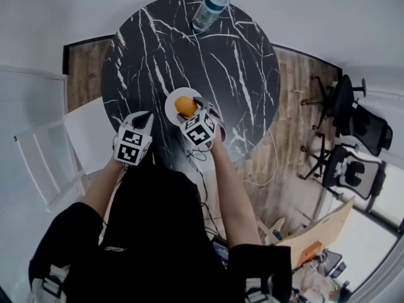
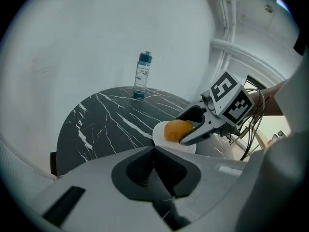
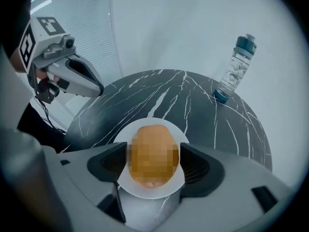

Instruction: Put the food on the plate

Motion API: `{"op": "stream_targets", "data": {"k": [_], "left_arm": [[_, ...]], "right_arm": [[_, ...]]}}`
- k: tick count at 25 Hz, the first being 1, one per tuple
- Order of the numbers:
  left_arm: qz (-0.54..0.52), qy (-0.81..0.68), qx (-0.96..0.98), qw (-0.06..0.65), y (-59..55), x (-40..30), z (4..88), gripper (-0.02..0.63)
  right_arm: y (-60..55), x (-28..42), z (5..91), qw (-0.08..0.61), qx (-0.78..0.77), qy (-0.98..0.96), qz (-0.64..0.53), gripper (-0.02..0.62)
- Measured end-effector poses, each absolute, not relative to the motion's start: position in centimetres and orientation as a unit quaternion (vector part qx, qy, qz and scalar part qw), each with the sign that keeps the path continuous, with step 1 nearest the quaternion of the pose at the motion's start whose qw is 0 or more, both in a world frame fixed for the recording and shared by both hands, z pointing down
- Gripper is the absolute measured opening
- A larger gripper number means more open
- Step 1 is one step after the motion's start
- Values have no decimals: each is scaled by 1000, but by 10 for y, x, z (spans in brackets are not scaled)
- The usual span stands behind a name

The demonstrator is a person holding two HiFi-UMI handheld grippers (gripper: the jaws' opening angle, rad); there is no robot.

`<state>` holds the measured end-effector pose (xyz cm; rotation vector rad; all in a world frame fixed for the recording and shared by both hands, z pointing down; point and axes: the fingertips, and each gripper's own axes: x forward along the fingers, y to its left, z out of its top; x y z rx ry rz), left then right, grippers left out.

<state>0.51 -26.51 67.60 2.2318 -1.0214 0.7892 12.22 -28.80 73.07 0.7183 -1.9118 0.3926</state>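
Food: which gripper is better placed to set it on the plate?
Right. The right gripper holds the food just over the plate; the left gripper is shut, empty, off to the side.

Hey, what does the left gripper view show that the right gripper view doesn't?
Only the left gripper view: the right gripper seen from outside, closed on the orange food, and the left jaws together with nothing between them. Only the right gripper view: the left gripper seen from outside, at upper left. Both: the food, the white plate under it, the water bottle standing at the far edge, and the black marble table.
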Motion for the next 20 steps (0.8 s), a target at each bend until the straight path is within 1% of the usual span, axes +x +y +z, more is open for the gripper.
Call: {"op": "stream_targets", "data": {"k": [7, 15, 16, 17, 18, 19, 20], "left_arm": [[291, -394, 830, 268, -240, 1, 661, 0], [290, -396, 834, 251, -206, 21, 650, 0], [290, -396, 835, 249, -201, 25, 647, 0], [289, -395, 837, 246, -196, 28, 643, 0], [287, -395, 839, 241, -192, 32, 639, 0], [284, -396, 841, 235, -188, 35, 634, 0], [280, -398, 844, 228, -186, 39, 629, 0]], "right_arm": [[-285, 120, 707, 457, 337, -808, 155, 334], [-259, 140, 642, 328, 450, -821, 127, 332], [-252, 143, 634, 313, 460, -821, 125, 307], [-245, 146, 625, 297, 471, -821, 123, 249], [-239, 149, 616, 280, 484, -821, 119, 206], [-233, 153, 608, 263, 496, -819, 117, 183], [-227, 156, 601, 248, 509, -816, 114, 141]]}}
